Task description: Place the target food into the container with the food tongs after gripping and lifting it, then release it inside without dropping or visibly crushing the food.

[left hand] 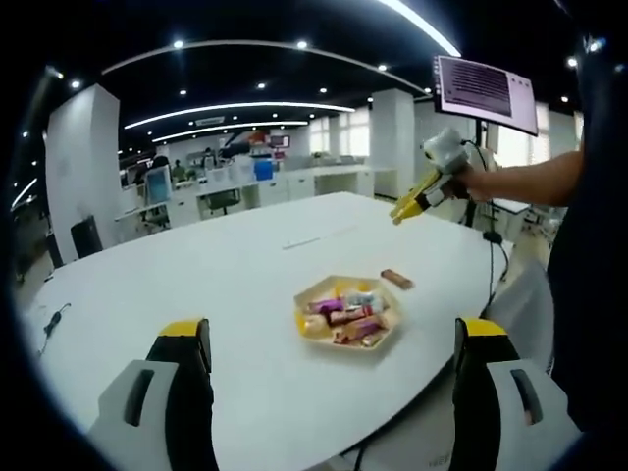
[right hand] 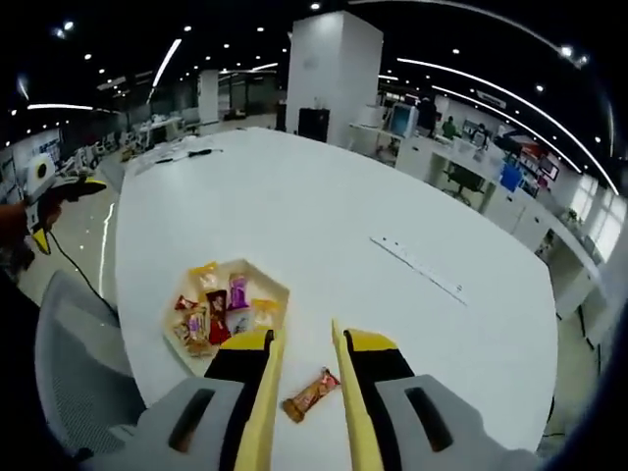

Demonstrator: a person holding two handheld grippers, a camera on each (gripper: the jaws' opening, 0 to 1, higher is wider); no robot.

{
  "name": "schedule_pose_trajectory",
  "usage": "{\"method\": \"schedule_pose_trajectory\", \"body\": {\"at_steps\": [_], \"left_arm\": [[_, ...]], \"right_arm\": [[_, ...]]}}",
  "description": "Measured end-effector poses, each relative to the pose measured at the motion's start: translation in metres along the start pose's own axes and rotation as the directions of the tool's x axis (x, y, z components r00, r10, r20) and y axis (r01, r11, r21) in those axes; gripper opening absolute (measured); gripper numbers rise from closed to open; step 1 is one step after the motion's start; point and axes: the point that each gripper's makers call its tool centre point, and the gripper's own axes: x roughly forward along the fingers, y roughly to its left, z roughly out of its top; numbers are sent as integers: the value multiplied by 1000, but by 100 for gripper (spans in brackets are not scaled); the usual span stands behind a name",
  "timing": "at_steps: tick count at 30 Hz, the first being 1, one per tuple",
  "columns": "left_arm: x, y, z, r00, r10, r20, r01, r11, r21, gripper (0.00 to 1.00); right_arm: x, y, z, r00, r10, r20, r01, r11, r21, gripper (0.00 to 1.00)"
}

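A small snack bar [right hand: 311, 393] in an orange-brown wrapper lies flat on the white bench [right hand: 324, 226], just beside a pale hexagonal tray [right hand: 270, 287] heaped with bright wrapped sweets. In the right gripper view the right gripper [right hand: 306, 345] hangs over the bar, its yellow-edged jaws a narrow gap apart and pinching nothing. In the left gripper view the left gripper [left hand: 334, 339] has its jaws spread wide, framing the tray.
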Motion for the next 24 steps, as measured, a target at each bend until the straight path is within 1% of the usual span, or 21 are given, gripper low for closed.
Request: {"method": "schedule_pose_trajectory", "body": {"at_steps": [2, 3, 7, 9, 13, 15, 17, 20, 24], "left_arm": [[1, 1, 0, 1000, 1, 4, -1, 1000, 1, 100], [1, 1, 1, 1000, 0, 6, 0, 1000, 2, 100], [2, 6, 1, 1000, 9, 5, -9, 1000, 0, 100], [2, 6, 3, 1000, 9, 8, -9, 1000, -1, 100], [4, 5, 2, 1000, 6, -2, -6, 1000, 5, 100], [5, 3, 2, 1000, 2, -4, -2, 1000, 4, 100], [6, 1, 1, 1000, 0, -6, 0, 1000, 7, 100], [6, -4, -1, 1000, -16, -20, 16, 1000, 9, 100], [5, -5, -3, 1000, -14, -24, 14, 1000, 3, 100]], "right_arm": [[-4, -3, -8, 1000, -20, 12, 20, 999, 44, 27], [-5, -4, -12, 1000, -26, 13, 26, 998, 52, 27], [-8, -8, -30, 998, -59, -4, 59, 994, 91, 27], [-8, -9, -36, 998, -66, -11, 67, 991, 113, 27], [-7, -8, -44, 997, -75, -14, 76, 987, 144, 27], [-4, -7, -48, 997, -73, -13, 74, 984, 160, 27], [-1, -7, -52, 996, -83, -23, 85, 983, 165, 27], [8, -6, -62, 995, -87, -44, 94, 978, 185, 27], [21, -4, -77, 994, -89, -70, 102, 972, 212, 28]]}}
